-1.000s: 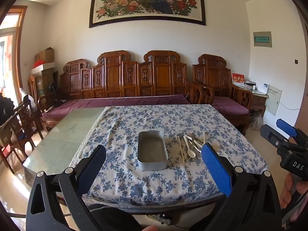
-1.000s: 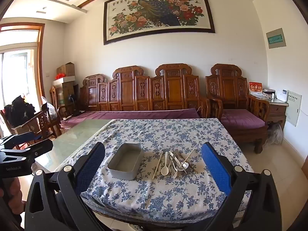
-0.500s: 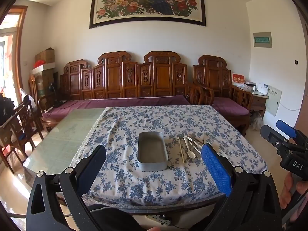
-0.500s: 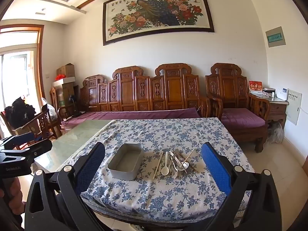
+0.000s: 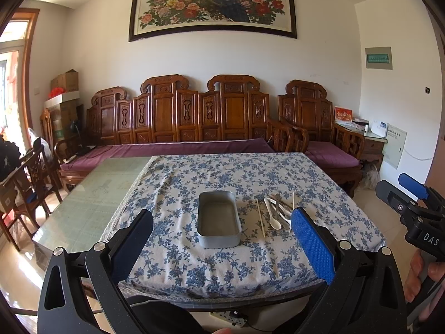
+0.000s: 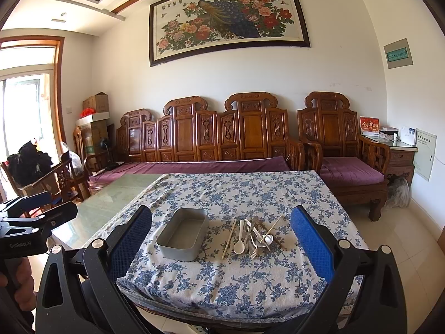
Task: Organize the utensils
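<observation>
An empty grey metal tray point(image 5: 219, 222) point(image 6: 183, 233) sits near the front of a table with a blue floral cloth point(image 5: 222, 183) point(image 6: 239, 194). To its right lies a pile of utensils point(image 5: 276, 211) point(image 6: 254, 235): a white spoon point(image 6: 239, 241), metal spoons and a fork, and wooden chopsticks point(image 5: 260, 217) point(image 6: 229, 235). My left gripper point(image 5: 221, 243) is open and empty, held off the table's front edge. My right gripper point(image 6: 221, 243) is open and empty, also back from the front edge. Each gripper shows at the side of the other's view.
The cloth covers the right part of the table; bare green glass point(image 5: 91, 194) lies on the left. Carved wooden sofas point(image 5: 194, 117) stand behind the table. Wooden chairs point(image 5: 30, 178) stand at the left. A power strip point(image 5: 228, 316) lies on the floor below.
Almost nothing has changed. Both grippers stay open and nearly still; the right wrist view has drifted very slightly.
</observation>
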Demonstrator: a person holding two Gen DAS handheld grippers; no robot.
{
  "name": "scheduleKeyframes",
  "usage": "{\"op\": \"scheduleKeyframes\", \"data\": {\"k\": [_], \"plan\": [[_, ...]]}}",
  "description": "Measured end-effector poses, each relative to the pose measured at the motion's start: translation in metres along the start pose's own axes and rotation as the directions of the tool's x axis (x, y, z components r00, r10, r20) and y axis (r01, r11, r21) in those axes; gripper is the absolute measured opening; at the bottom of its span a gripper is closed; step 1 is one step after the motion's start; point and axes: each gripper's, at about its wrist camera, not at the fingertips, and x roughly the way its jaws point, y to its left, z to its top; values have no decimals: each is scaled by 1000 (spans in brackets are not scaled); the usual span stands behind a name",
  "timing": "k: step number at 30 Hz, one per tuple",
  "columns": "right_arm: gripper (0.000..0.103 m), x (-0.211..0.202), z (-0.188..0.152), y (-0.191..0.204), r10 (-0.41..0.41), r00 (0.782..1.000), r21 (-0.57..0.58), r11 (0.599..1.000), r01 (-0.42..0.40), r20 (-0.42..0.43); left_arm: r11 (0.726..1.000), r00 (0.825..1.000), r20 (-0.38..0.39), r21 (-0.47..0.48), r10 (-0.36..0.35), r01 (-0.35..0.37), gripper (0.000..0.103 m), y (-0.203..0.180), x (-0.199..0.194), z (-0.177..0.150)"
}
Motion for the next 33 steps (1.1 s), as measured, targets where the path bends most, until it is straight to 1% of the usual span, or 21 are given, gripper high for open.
{"op": "scheduleKeyframes", "data": {"k": [18,21,33], "plan": [[100,2,-1,3,-2,1000,2,1000,2,-1,1000,1000,15,13,-8,7,96,-6,-8,-1],[100,-6,7,1,1,1000,3,1000,-1,5,1000,1000,15,12,-8,8,96,-6,-7,-2],[100,-10,8,0,1,1000,5,1000,-1,8,1000,1000,16,12,-12,12,96,-7,-9,1]]}}
